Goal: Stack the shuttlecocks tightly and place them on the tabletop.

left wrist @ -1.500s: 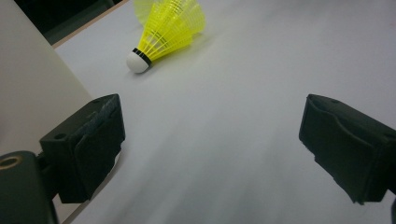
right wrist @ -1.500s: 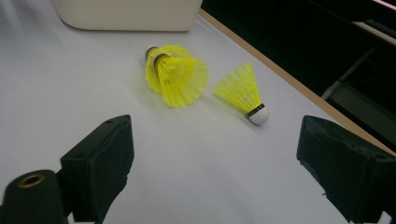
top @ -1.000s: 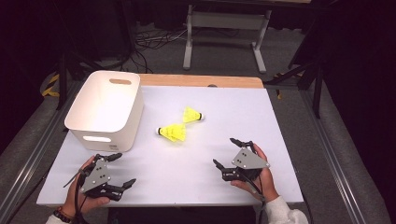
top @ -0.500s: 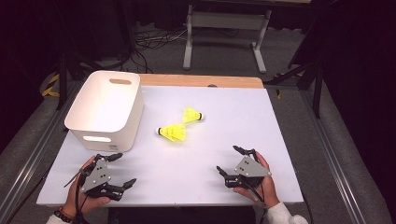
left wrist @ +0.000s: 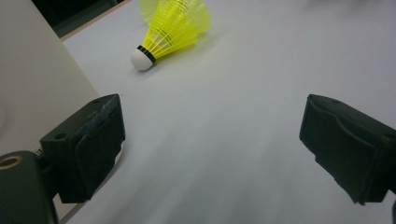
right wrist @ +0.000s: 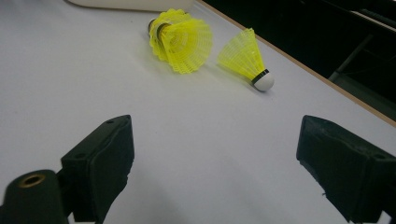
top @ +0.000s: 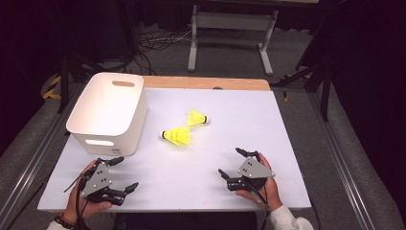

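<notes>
- Left gripper (top: 119,173) and right gripper (top: 234,164): jaws spread wide, nothing held, both low at the table's near edge
- Yellow shuttlecocks (top: 176,135) (top: 197,118): lying at mid-table, beside the white bin (top: 107,112)
- Risk: the light, rounded skirts may roll or crush if the jaws close off-centre

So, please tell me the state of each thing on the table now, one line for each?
Left gripper: open, holding nothing, low over the table's near left.
Right gripper: open, holding nothing, near right.
Nearer shuttlecock: lying on its side, free.
Farther shuttlecock: lying on its side, free.
White bin: upright, nothing visible inside.
</notes>
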`<state>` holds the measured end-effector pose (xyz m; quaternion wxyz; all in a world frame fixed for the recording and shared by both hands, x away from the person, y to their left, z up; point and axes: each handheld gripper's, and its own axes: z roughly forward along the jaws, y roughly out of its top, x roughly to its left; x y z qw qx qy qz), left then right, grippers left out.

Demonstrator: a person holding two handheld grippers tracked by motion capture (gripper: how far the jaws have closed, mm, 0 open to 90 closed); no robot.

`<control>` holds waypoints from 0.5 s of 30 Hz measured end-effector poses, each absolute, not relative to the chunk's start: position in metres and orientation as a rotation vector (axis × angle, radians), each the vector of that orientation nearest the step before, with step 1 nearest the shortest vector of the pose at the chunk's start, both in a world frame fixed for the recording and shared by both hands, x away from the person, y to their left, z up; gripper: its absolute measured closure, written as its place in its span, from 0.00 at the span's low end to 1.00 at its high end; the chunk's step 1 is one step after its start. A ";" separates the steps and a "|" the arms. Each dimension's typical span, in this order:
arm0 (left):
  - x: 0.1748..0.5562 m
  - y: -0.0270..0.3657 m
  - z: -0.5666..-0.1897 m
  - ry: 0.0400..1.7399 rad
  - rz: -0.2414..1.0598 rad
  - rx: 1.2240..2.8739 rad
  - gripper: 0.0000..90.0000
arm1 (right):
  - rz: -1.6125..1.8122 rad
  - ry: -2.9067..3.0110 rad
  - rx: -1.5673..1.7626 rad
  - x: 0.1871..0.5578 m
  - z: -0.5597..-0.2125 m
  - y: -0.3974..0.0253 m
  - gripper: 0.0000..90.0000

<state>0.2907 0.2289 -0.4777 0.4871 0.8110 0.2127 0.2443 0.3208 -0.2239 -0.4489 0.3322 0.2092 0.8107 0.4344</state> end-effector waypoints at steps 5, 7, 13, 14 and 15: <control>0.292 0.228 -0.478 0.520 0.586 1.977 0.09 | 1.159 2.114 0.575 0.325 -0.447 -0.223 0.16; 0.292 0.228 -0.478 0.519 0.587 1.974 0.09 | 1.156 2.112 0.597 0.328 -0.446 -0.221 0.16; 0.290 0.227 -0.477 0.504 0.590 1.977 0.09 | 1.136 2.109 0.626 0.330 -0.441 -0.218 0.16; 0.290 0.227 -0.477 0.505 0.589 1.977 0.09 | 1.136 2.108 0.630 0.330 -0.440 -0.218 0.16; 0.290 0.227 -0.477 0.505 0.590 1.976 0.09 | 1.141 2.113 0.630 0.332 -0.439 -0.217 0.15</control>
